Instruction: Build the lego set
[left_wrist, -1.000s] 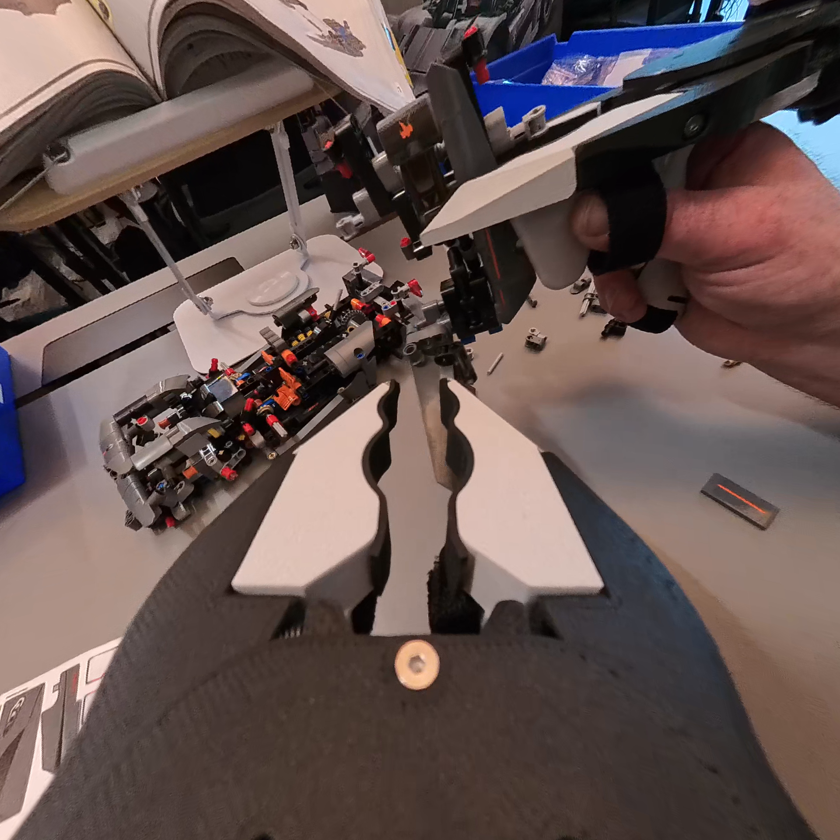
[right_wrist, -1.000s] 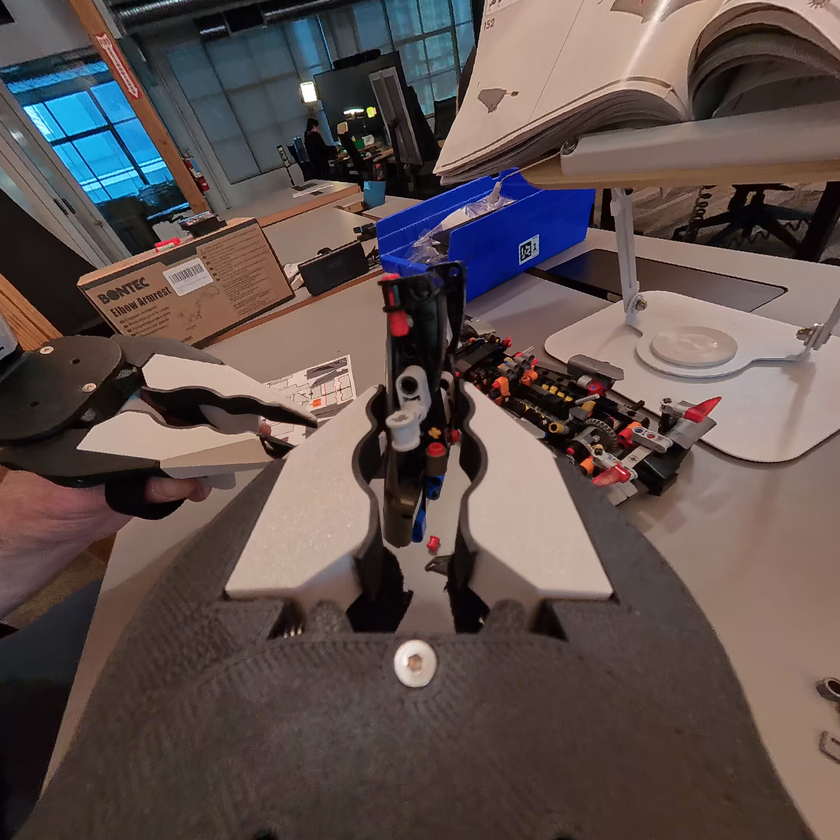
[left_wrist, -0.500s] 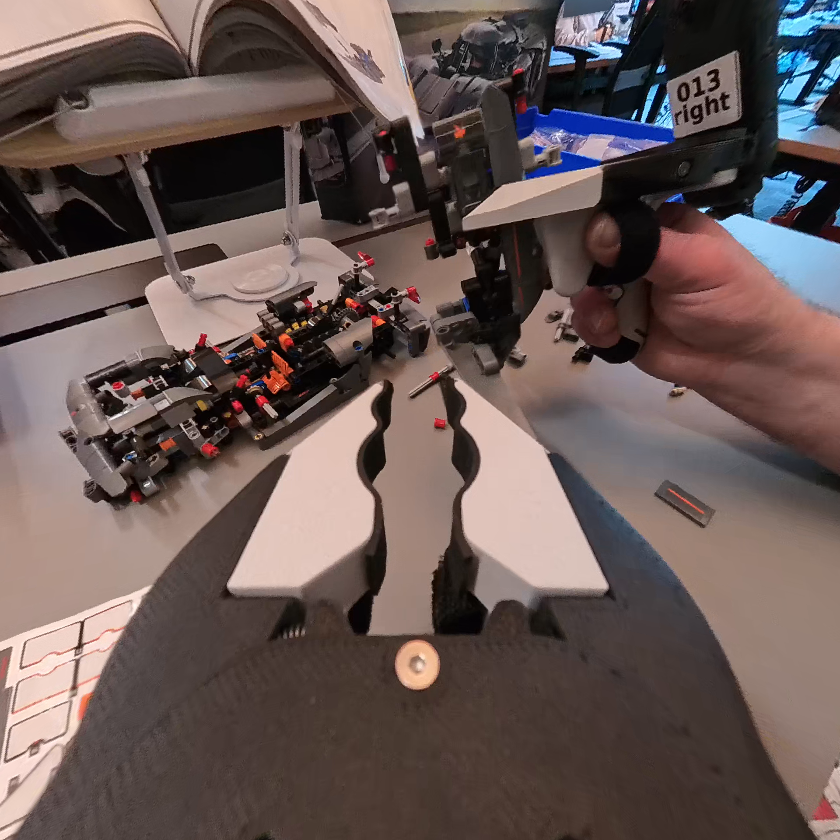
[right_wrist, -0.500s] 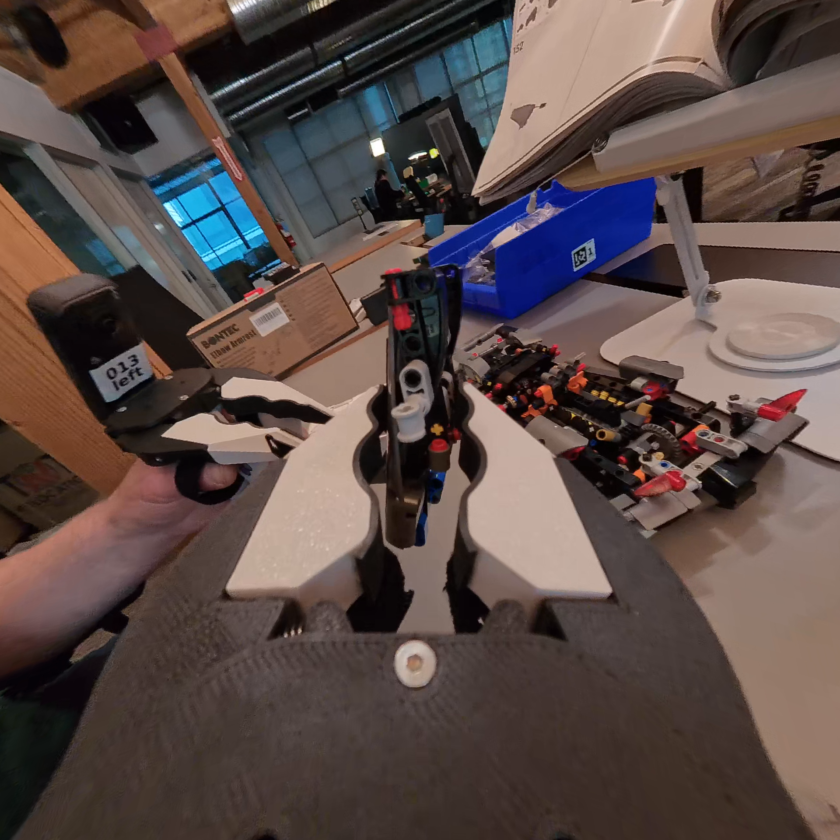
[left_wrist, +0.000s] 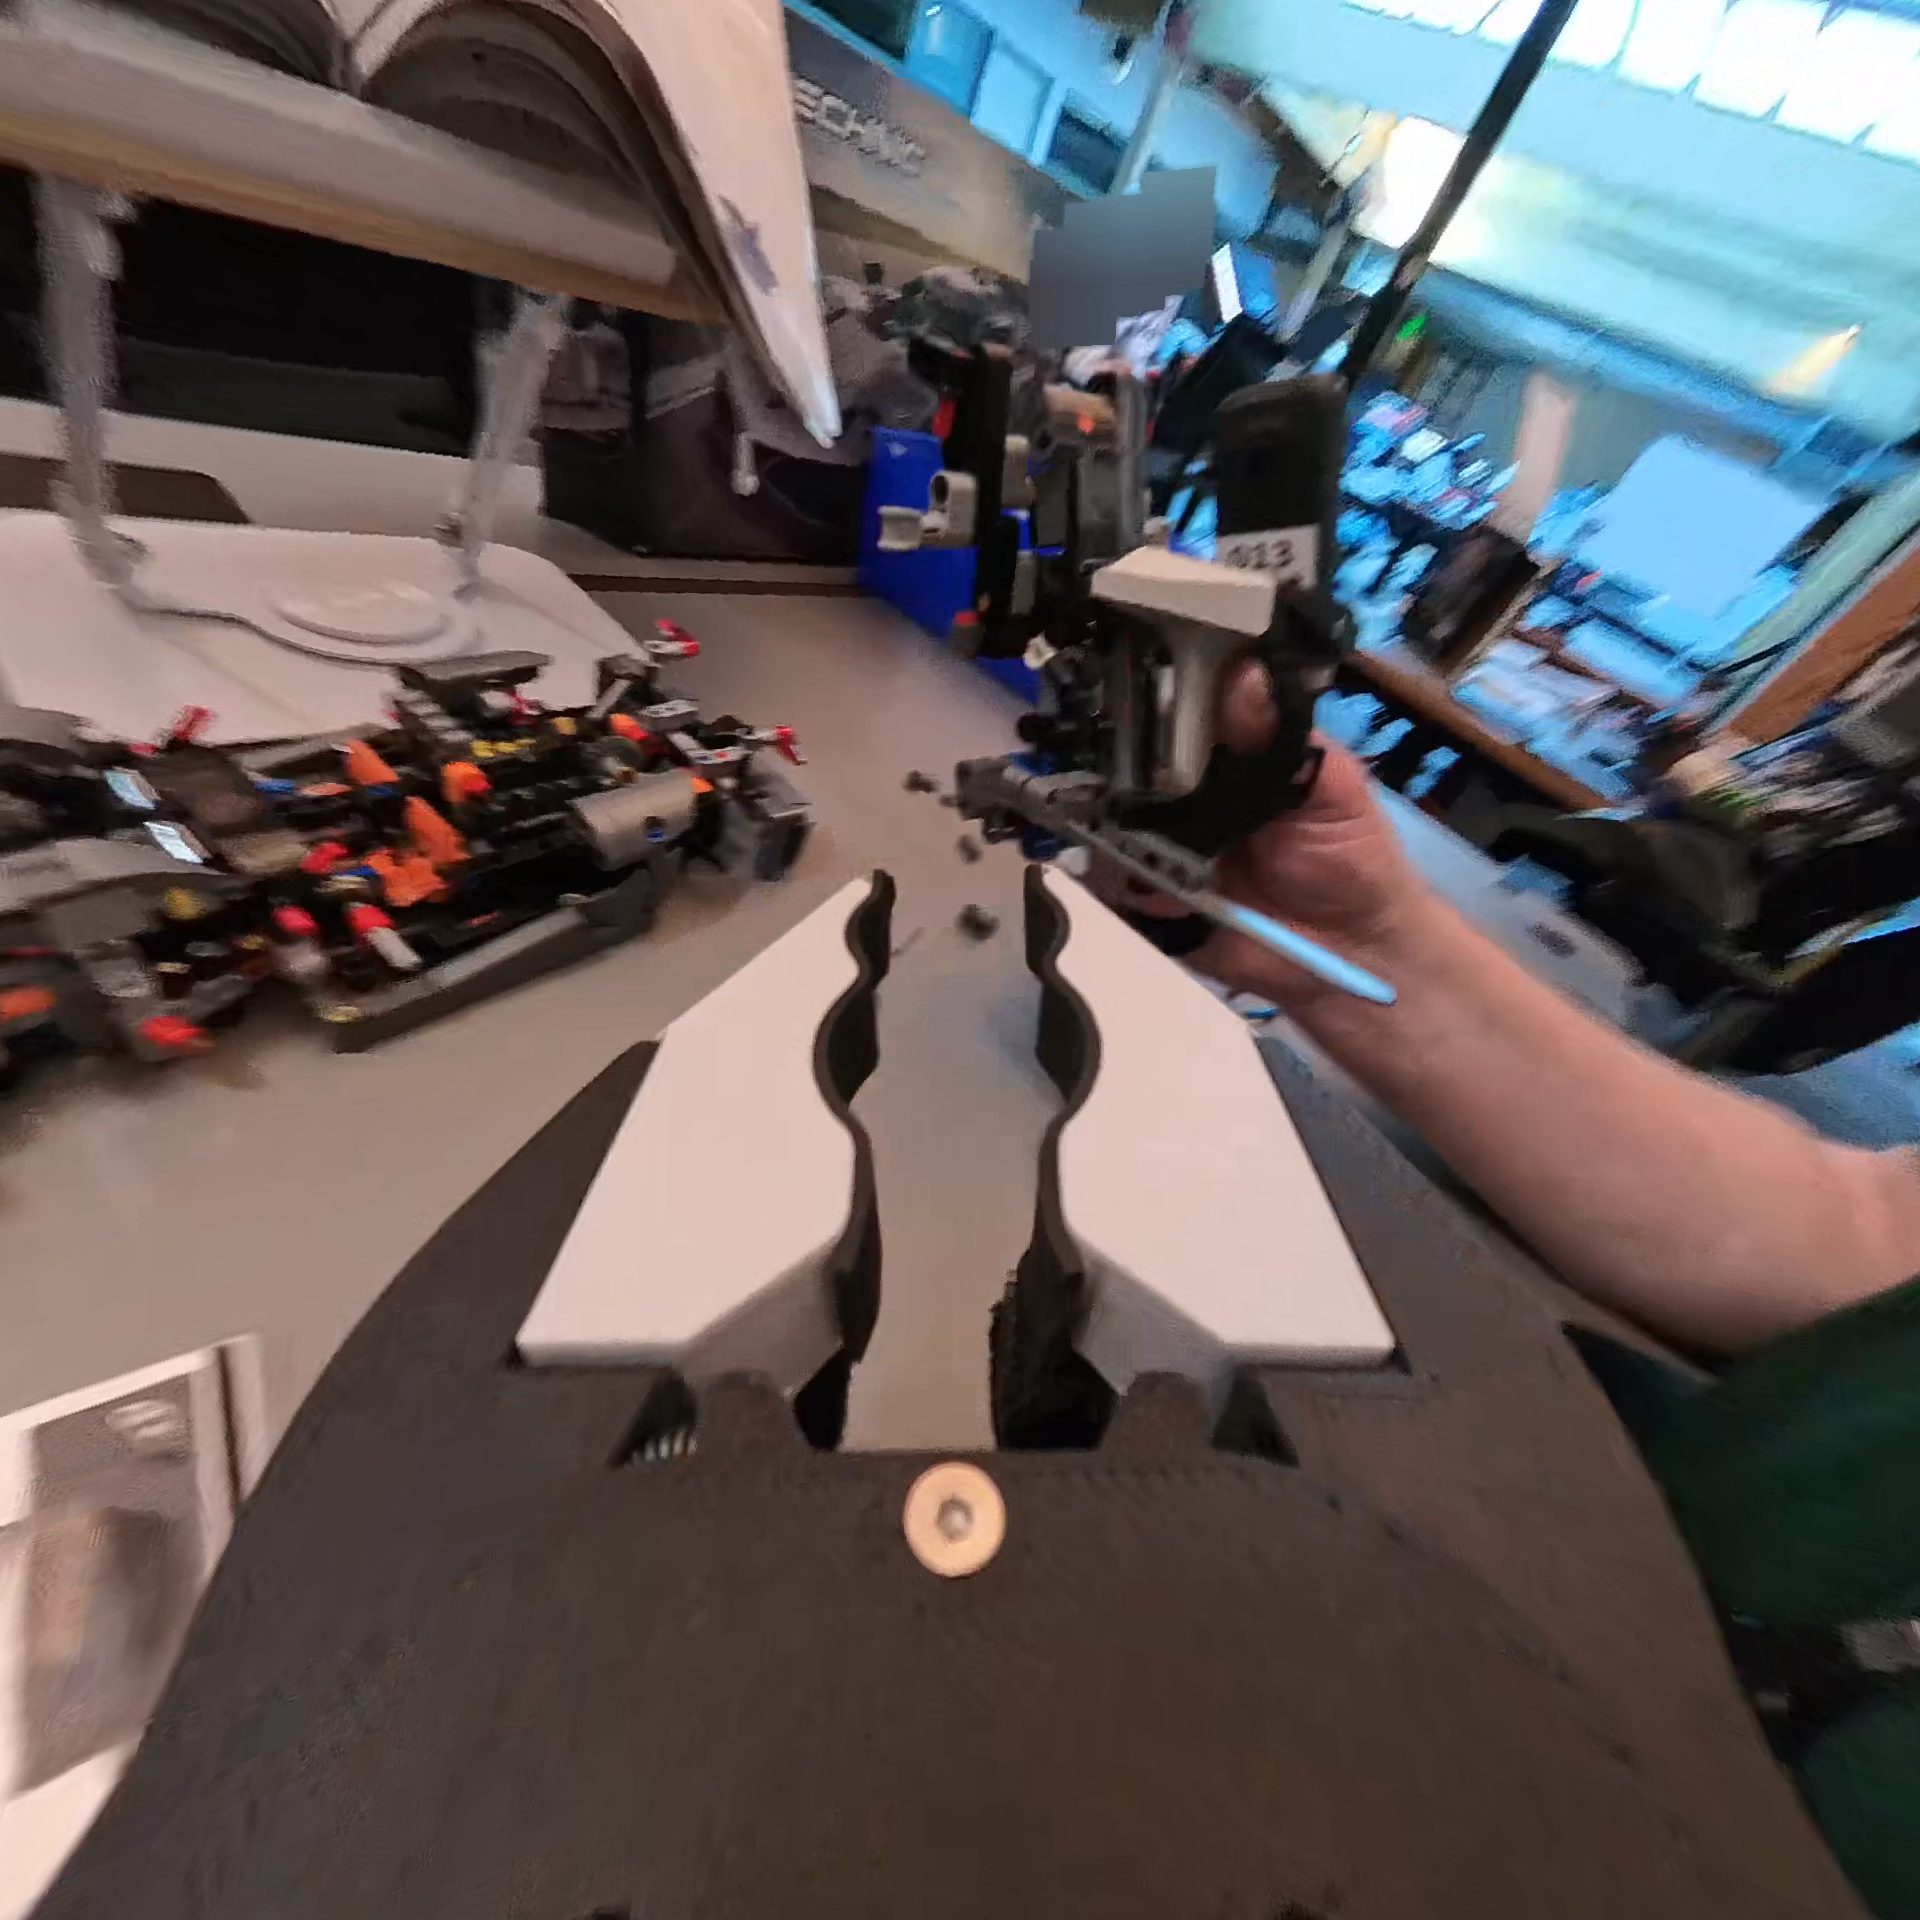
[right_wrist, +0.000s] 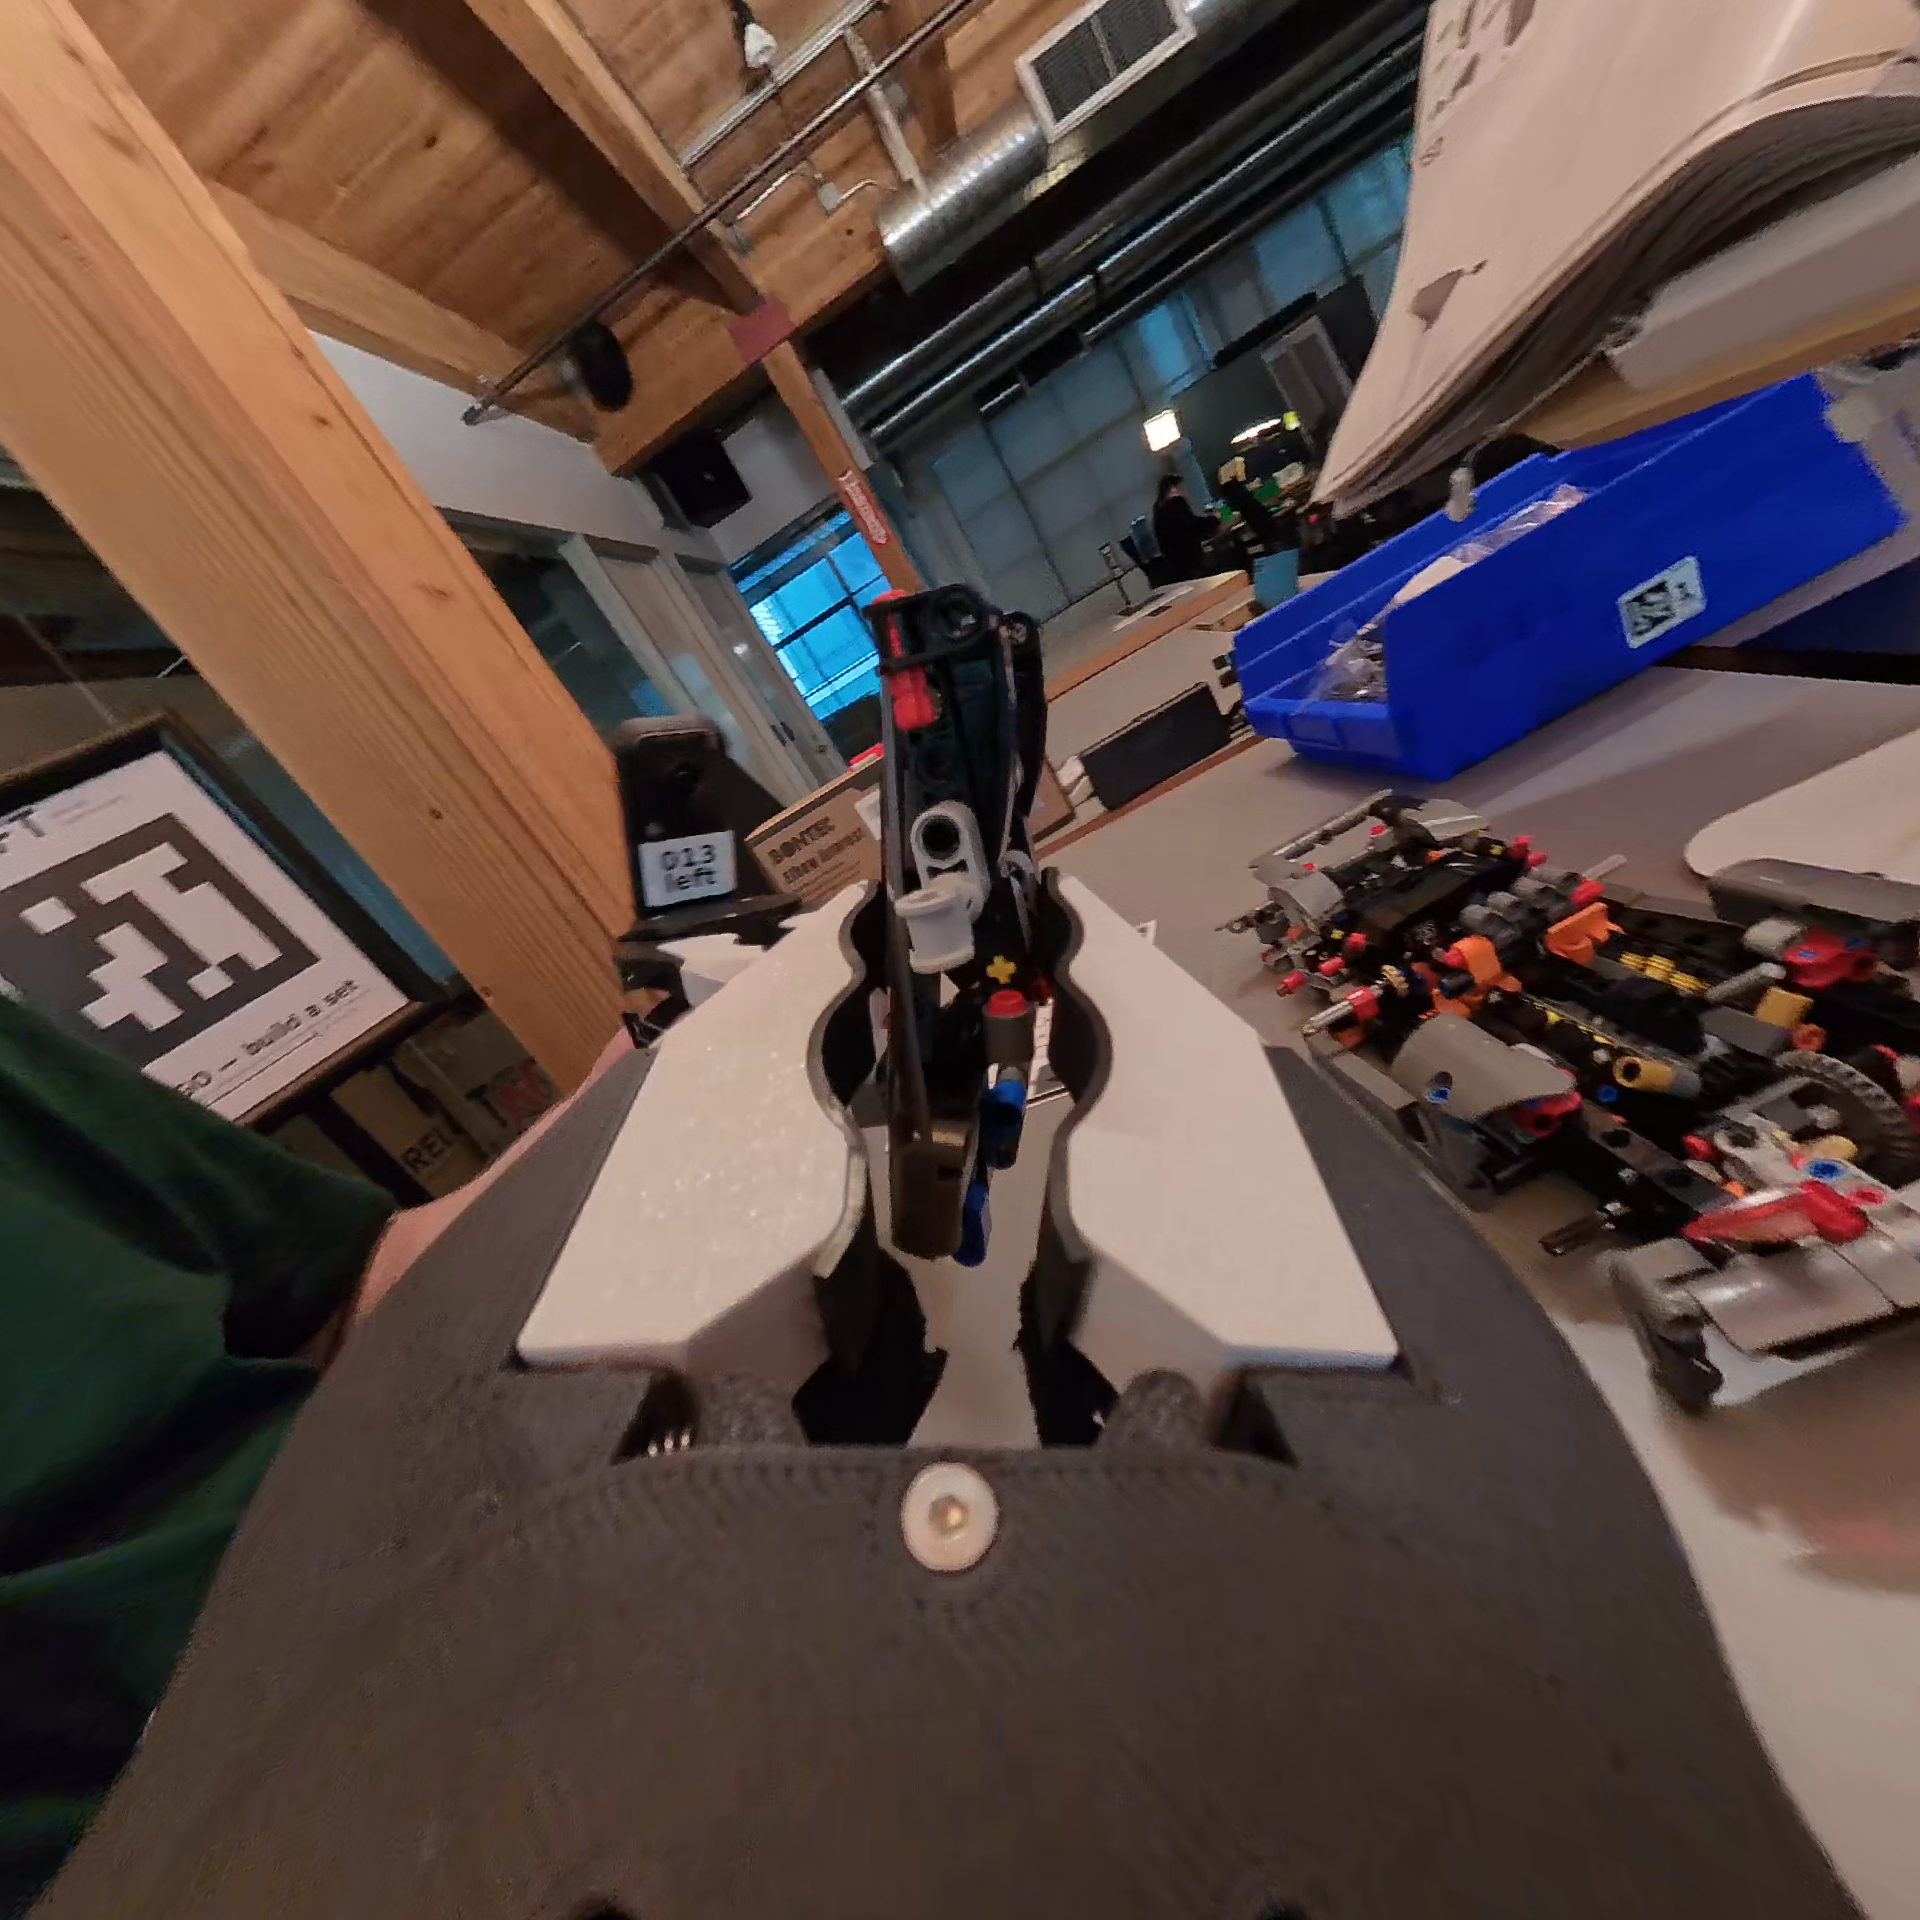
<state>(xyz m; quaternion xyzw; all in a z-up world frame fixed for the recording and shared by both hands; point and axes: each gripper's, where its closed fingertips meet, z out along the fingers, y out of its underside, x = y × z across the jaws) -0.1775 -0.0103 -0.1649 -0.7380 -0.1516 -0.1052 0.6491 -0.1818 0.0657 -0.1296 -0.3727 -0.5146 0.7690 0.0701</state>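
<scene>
The right gripper (right_wrist: 956, 904) is raised above the worktop (right_wrist: 1558, 727), fingers clamped on an upright black lego sub-assembly (right_wrist: 951, 831). The left gripper (left_wrist: 956, 883) hovers level, fingers narrowly parted and empty. The lego car chassis (left_wrist: 343, 831) lies on the worktop, far left.

White fingers (left_wrist: 727, 1153), black body, green sleeve (right_wrist: 125, 1278).

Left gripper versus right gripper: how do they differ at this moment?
The left gripper is open and empty; the right gripper is shut on a black sub-assembly. The left gripper points over the table; the right gripper holds its piece upright in the air. Both have white fingers.
</scene>
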